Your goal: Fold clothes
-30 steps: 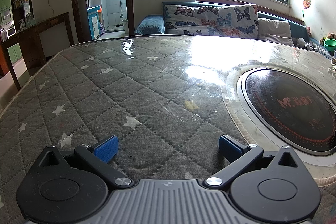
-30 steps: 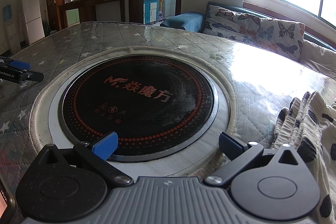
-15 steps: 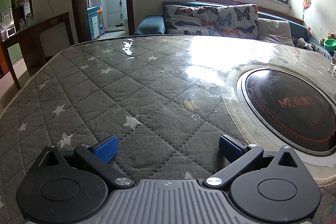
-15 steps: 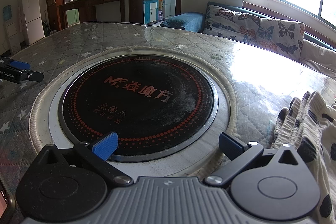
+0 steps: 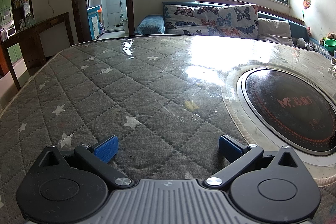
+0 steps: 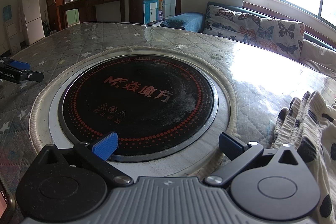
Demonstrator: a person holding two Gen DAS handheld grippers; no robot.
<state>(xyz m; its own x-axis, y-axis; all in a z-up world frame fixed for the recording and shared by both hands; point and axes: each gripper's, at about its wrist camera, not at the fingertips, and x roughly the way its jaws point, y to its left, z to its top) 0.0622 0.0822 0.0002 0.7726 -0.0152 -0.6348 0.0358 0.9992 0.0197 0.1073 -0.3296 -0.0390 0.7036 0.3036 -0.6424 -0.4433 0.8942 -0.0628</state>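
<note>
A cream garment with dark spots (image 6: 308,127) lies crumpled at the right edge of the table in the right wrist view, just right of my right gripper (image 6: 167,144). That gripper is open and empty, low over the near rim of the round black cooktop (image 6: 138,102). My left gripper (image 5: 167,145) is open and empty over the grey quilted star-pattern table cover (image 5: 105,85). Its fingers also show at the far left of the right wrist view (image 6: 19,75). The garment is not in the left wrist view.
The cooktop also shows at the right of the left wrist view (image 5: 292,110). A sofa with butterfly cushions (image 5: 212,20) stands behind the table under a bright window. A dark wooden console (image 5: 35,39) stands at the left, a white fridge (image 6: 31,16) beyond.
</note>
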